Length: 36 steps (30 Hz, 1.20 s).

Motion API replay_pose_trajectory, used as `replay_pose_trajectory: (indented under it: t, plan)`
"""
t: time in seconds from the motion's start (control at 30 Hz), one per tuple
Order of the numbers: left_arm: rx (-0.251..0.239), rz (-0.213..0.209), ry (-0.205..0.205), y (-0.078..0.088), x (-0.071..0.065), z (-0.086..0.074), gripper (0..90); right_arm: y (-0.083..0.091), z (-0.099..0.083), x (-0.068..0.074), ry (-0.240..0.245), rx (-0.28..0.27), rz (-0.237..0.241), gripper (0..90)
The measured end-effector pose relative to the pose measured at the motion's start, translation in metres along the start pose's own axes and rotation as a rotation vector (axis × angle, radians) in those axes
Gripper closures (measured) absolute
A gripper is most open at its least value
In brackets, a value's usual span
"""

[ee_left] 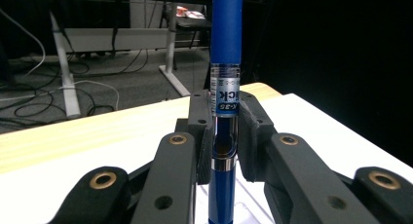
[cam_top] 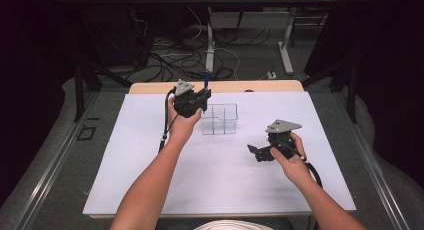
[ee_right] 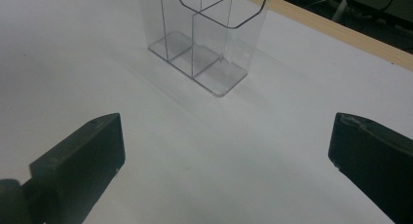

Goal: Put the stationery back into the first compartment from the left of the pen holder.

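A blue pen (ee_left: 225, 48) stands upright between the jaws of my left gripper (ee_left: 224, 131), which is shut on its clear printed section. From the high view the left gripper (cam_top: 204, 97) holds the pen (cam_top: 206, 78) just above the left back corner of a clear plastic organizer (cam_top: 220, 119) with several compartments. My right gripper (cam_top: 256, 153) hovers low over the white sheet to the right and in front of the organizer, its jaws wide open with nothing between them. In the right gripper view the organizer (ee_right: 204, 39) stands ahead of the open right gripper (ee_right: 226, 151).
A white sheet (cam_top: 220, 180) covers the table, with a wooden edge (cam_top: 150, 87) showing at the back. Beyond the table lie floor cables (cam_top: 170, 60) and white table legs (cam_top: 286, 45). Dark curtains close in both sides.
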<state>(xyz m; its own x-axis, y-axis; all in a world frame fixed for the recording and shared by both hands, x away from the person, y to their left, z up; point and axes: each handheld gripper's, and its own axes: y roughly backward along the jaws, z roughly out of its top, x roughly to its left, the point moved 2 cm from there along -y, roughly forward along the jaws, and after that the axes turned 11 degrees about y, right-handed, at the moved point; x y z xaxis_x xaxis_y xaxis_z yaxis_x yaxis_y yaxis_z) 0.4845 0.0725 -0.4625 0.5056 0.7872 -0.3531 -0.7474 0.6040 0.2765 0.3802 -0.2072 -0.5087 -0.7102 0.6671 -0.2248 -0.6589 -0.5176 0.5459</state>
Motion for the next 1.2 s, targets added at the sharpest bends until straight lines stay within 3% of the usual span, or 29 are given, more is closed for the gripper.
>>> replay_pose_trajectory:
  t: [0.27,0.43,0.67,0.7,1.07,1.2]
  plan:
    - [-0.017,0.018,0.062,-0.009,0.013,-0.01,79.1,-0.003,-0.001,0.002,0.019,0.015,0.006,0.0]
    - [-0.007,0.025,0.054,-0.015,0.014,-0.016,79.1,-0.003,-0.002,0.002,0.017,0.006,0.006,0.0]
    - [0.019,0.033,0.073,-0.021,0.016,-0.027,79.0,-0.002,-0.003,0.002,0.017,0.011,0.013,0.0]
    - [0.034,0.036,0.058,-0.02,0.017,-0.028,79.0,-0.002,-0.003,0.002,0.019,0.011,0.013,0.0]
    - [0.073,0.038,0.068,-0.019,0.017,-0.03,78.6,-0.003,-0.004,0.003,0.029,0.01,0.027,0.0]
    - [0.071,0.008,0.103,-0.015,0.016,-0.026,68.5,-0.002,-0.004,0.003,0.027,0.014,0.026,0.0]
